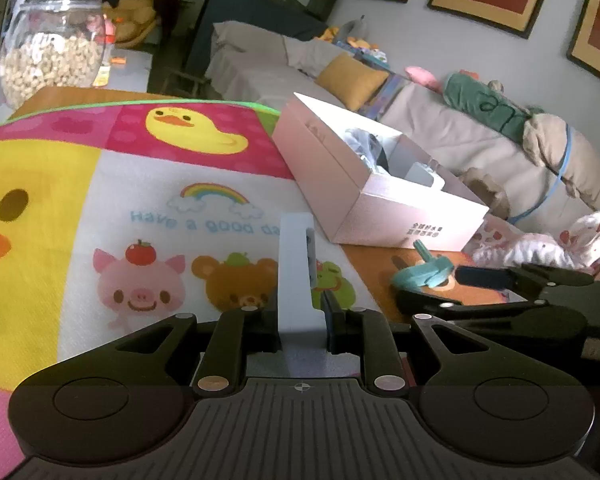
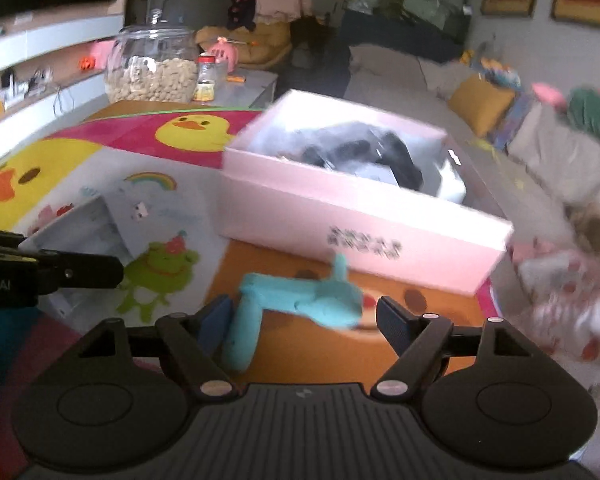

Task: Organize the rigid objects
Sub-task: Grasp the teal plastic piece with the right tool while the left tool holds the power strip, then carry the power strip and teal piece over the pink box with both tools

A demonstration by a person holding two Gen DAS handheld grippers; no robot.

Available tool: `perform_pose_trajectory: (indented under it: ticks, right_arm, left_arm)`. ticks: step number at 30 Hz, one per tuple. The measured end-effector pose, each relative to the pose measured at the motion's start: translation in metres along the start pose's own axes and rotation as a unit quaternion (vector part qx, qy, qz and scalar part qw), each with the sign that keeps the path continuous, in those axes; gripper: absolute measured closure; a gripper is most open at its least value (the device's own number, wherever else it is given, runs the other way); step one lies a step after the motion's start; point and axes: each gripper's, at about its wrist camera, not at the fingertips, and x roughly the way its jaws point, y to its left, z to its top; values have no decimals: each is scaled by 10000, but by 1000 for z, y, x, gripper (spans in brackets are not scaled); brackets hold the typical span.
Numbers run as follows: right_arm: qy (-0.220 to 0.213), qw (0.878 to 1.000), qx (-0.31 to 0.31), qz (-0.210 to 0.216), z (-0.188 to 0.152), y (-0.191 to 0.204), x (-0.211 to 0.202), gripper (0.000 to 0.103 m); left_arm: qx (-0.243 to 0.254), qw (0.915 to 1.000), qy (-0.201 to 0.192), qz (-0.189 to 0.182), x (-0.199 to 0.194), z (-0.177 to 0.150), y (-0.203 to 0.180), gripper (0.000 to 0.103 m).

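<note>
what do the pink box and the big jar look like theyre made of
Pink box: likely matte cardboard, with flat thin walls, crisp folded edges and printed text. Big jar: clear glass or possibly plastic, see-through with glossy highlights, contents visible inside.

The left gripper [image 1: 300,316] is closed on a pale grey block [image 1: 296,272], which stands upright between its pads above a cartoon mat [image 1: 140,200] printed with ducks, a rainbow, a pig and a bear. To the right, an open white box [image 1: 380,196] sits partly on the mat's edge, with dark and grey items inside. Just in front of the box, a teal plastic toy [image 1: 424,272] lies on the orange surface, and the right gripper [image 1: 440,284] reaches in from the right, its jaws spread around it. A glass jar [image 1: 52,52] of pale pieces stands far left, and a sofa [image 1: 440,120] runs behind.
</note>
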Motion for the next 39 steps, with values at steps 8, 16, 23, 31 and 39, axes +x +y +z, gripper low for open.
perform_pose_trajectory:
  ticks: [8,16,23,31,39]
  right_arm:
    - [188,9981,511,279,7,-28,19,20]
    - [54,9983,313,482,8,-22,18,32]
    - [-15,9972,466,577,4,-29,18,32]
    - [-45,9962,564,656,4,-32,18,32]
    - [-31,9964,510,680,3,-31,18,32]
  left_arm:
    - [306,9993,-16,228,6,5,-10,81]
    - [664,9967,95,463,37,24,-26,80]
    - [710,9960,75,534,37,21,-30,81]
    - [783,9964,143,303,20,11,-26,80]
    - [889,9955,39,332,19,9,-30,83]
